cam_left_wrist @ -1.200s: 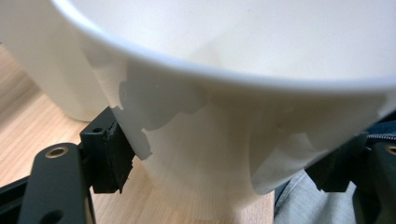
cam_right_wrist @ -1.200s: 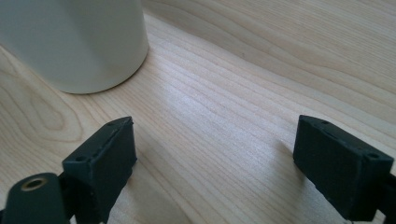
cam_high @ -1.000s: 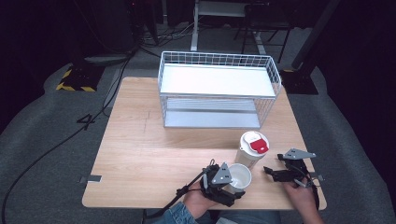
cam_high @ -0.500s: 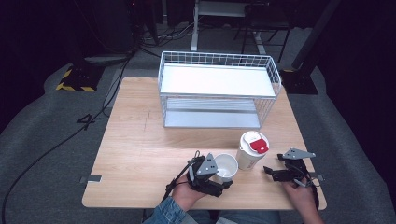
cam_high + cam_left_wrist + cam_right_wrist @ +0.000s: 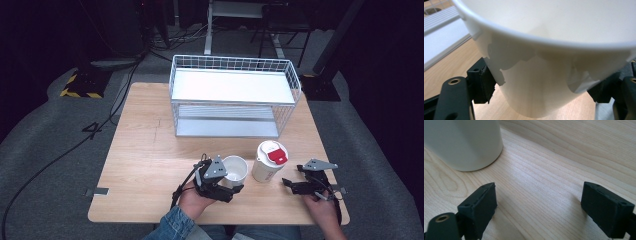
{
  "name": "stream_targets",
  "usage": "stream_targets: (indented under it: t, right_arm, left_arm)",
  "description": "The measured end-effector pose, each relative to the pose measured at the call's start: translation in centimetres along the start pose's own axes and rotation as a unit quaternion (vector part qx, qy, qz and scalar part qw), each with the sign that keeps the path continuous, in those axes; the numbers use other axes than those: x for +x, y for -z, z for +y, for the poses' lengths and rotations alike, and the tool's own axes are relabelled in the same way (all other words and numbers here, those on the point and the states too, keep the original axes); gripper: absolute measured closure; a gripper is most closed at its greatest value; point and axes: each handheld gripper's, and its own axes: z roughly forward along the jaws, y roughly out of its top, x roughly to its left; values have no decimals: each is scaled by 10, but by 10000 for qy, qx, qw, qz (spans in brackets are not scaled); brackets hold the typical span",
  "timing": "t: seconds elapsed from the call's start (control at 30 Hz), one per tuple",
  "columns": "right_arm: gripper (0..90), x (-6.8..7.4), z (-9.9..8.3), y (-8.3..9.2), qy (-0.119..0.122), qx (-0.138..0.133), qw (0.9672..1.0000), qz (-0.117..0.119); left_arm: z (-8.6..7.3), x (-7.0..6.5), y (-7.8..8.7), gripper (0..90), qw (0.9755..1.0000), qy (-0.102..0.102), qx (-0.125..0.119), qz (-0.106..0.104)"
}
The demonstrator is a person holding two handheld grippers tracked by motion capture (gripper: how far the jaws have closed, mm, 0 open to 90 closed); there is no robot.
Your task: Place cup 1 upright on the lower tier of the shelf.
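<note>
An open white paper cup (image 5: 234, 170) sits between the jaws of my left gripper (image 5: 231, 179), near the table's front edge. In the left gripper view the cup (image 5: 544, 82) looms close, and the black pads (image 5: 482, 82) press its wall on both sides. To the cup's right stands a taller white cup with a white and red lid (image 5: 269, 161). My right gripper (image 5: 289, 185) rests low at the lidded cup's right. Its jaws stand apart with only bare wood between them (image 5: 539, 202), and the lidded cup's base (image 5: 466, 142) is just ahead on the left.
A white wire rack (image 5: 232, 95) with an upper and a lower shelf stands at the back of the wooden table (image 5: 150, 165). A black cable trails from the left gripper over the front edge. Dark floor with cables surrounds the table.
My left gripper has carried the open cup leftward and a little farther from the front edge, up beside the lidded cup. The right gripper has stayed put.
</note>
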Motion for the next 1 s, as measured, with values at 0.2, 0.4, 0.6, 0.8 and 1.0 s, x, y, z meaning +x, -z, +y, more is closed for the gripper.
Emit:
stream_targets:
  t: [0.2, 0.4, 0.6, 0.8, 1.0]
  right_arm:
    - [135, 0, 0, 0, 0, 2, 10000, 1]
    - [135, 0, 0, 0, -1, 1, 10000, 1]
    - [135, 0, 0, 0, -2, 2, 10000, 1]
    - [135, 0, 0, 0, -19, -1, 10000, -20]
    - [135, 0, 0, 0, -20, -1, 10000, -20]
  left_arm:
    - [6, 10, 1, 228, 9997, 130, 65, 204]
    - [11, 24, 4, 227, 9986, 315, 16, 415]
    - [16, 37, 5, 227, 9978, 353, -25, 557]
    - [22, 47, 0, 227, 9974, 321, -2, 648]
    - [27, 57, -4, 226, 9961, 387, -135, 778]
